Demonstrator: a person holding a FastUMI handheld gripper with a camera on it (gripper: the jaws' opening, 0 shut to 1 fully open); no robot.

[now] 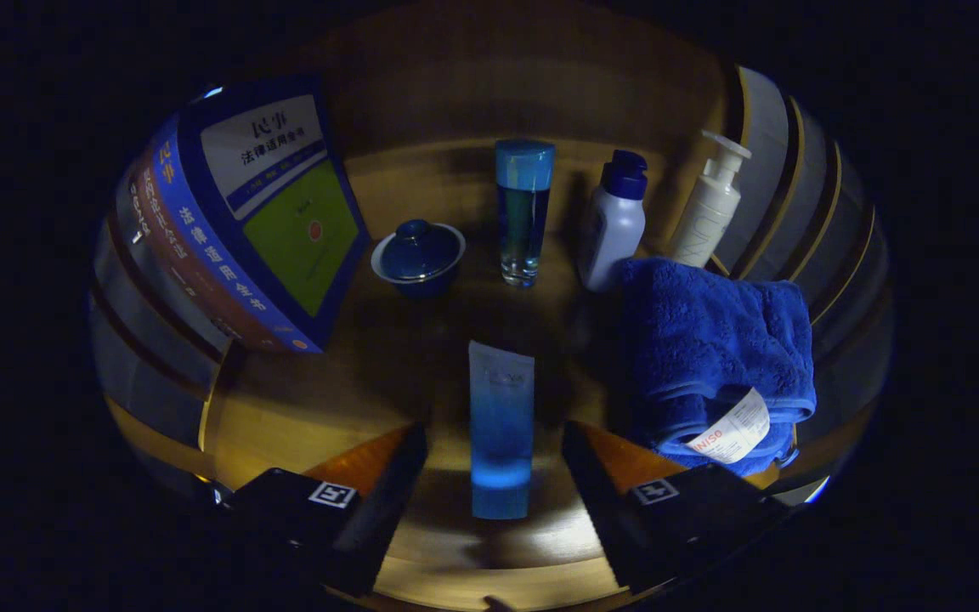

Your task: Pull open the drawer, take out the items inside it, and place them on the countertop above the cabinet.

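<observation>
hovering hand-held gripper (498, 476), fingers spread wide, flanking upright tube (500, 429) untouched.

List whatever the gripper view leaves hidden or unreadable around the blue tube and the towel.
- Gripper, jaws open astride the translucent blue squeeze tube: dim light hides whether either jaw touches it.
- Drawer and cabinet front: out of frame, so their state is unknown.
- Lower part of the white pump bottle: hidden behind the folded blue towel.
- Print on the tube: too dark and blurred.
</observation>
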